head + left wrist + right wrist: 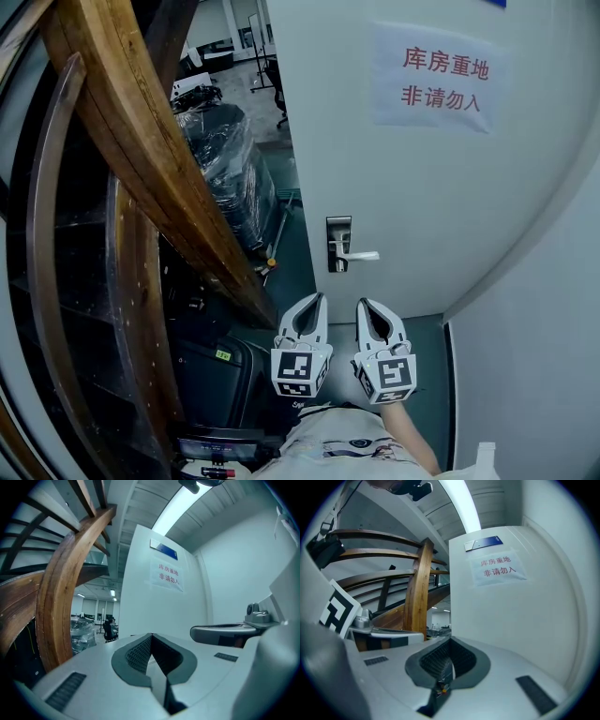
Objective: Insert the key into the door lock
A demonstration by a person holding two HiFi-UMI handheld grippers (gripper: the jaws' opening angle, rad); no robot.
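My left tongs (317,299) are clenched on nothing, and my right tongs (363,303) are pinched on the key (446,669), a thin silvery sliver showing only between their dark ribbed pads. I hold both tongs side by side, low and close to my body, tips towards the white door (422,187). The door lock (338,231), with its lever handle (362,254), sits well apart from them, below the paper sign (441,78) printed in red, with a curved wooden stair rail (159,159) on my left.

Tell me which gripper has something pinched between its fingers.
The right gripper: a thin metal piece, likely the key, sits between its fingers. The left gripper pinches nothing.
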